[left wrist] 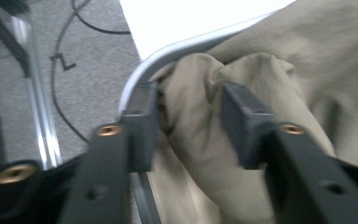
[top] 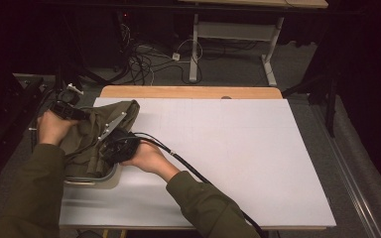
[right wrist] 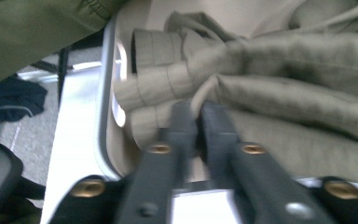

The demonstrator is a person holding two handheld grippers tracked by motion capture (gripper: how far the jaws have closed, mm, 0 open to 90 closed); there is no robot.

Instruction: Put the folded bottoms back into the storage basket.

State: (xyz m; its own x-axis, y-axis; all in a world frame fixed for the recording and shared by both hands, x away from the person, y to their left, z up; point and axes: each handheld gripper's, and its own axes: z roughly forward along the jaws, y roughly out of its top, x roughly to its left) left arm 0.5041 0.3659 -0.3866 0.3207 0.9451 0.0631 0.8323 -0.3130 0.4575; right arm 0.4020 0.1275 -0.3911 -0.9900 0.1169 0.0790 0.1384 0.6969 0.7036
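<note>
A khaki garment [top: 110, 118] lies bunched in a grey-rimmed tray [top: 108, 179] at the table's front left corner. My left gripper [top: 70, 111] sits at the garment's left side. In the left gripper view its jaws [left wrist: 190, 109] stand apart with a loose fold of the garment [left wrist: 307, 56] between them, next to the tray rim [left wrist: 177, 49]. My right gripper [top: 113, 148] reaches into the tray from the right. In the right gripper view its jaws [right wrist: 198, 112] are almost together, pinching a fold of the garment [right wrist: 284, 60] near the tray wall [right wrist: 105, 93].
The white tabletop [top: 228, 148] stretches to the right of the tray. The right gripper's black cable [top: 188, 166] trails across it toward the front edge. Tangled cables [top: 144, 62] and another table's legs [top: 194, 49] lie on the floor beyond.
</note>
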